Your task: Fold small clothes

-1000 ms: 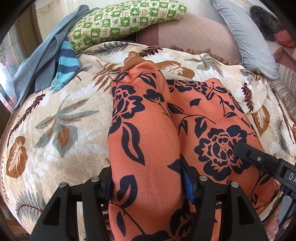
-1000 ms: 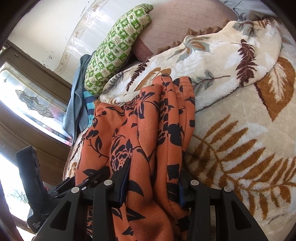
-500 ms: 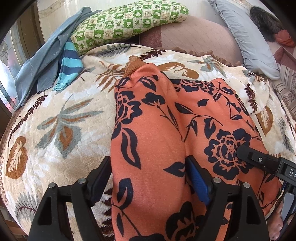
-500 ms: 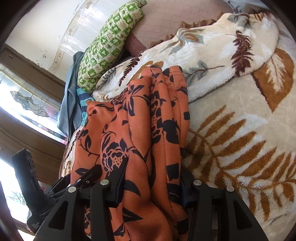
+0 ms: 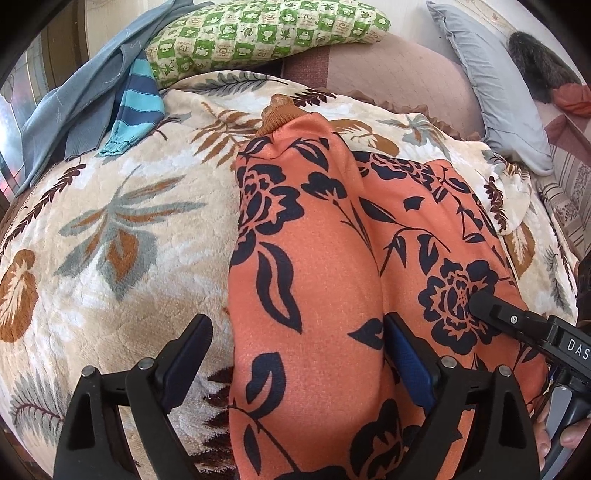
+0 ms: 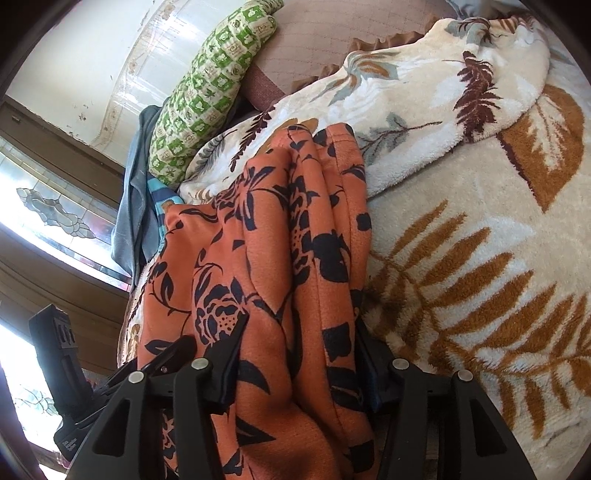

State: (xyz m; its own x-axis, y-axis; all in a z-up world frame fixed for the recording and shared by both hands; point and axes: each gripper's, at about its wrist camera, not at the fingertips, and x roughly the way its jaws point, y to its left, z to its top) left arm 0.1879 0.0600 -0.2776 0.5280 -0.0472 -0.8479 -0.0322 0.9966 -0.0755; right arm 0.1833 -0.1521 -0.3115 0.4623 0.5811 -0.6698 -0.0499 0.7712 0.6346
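Observation:
An orange garment with a dark floral print [image 5: 317, 266] lies folded lengthwise on the leaf-patterned blanket [image 5: 122, 236], its brown ribbed cuff [image 5: 277, 114] at the far end. My left gripper [image 5: 299, 354] is open: its left finger stands clear of the cloth over the blanket, and the garment's near end lies between the fingers. My right gripper [image 6: 299, 354] has its fingers wide apart with the bunched garment [image 6: 266, 258] between them, the cloth touching both pads. The right gripper's body shows at the right of the left wrist view [image 5: 524, 325].
A green checked pillow [image 5: 266, 33], a blue-grey garment [image 5: 74, 99] and a striped blue sleeve [image 5: 136, 107] lie at the blanket's far left. A mauve cushion [image 5: 399, 77] and a grey pillow [image 5: 495, 96] lie at the back right. A window [image 6: 48, 206] is on the left.
My left gripper has opened: its fingers spread wide and let go of the garment's near end, and it has drawn back slightly. My right gripper has widened a little around the cloth.

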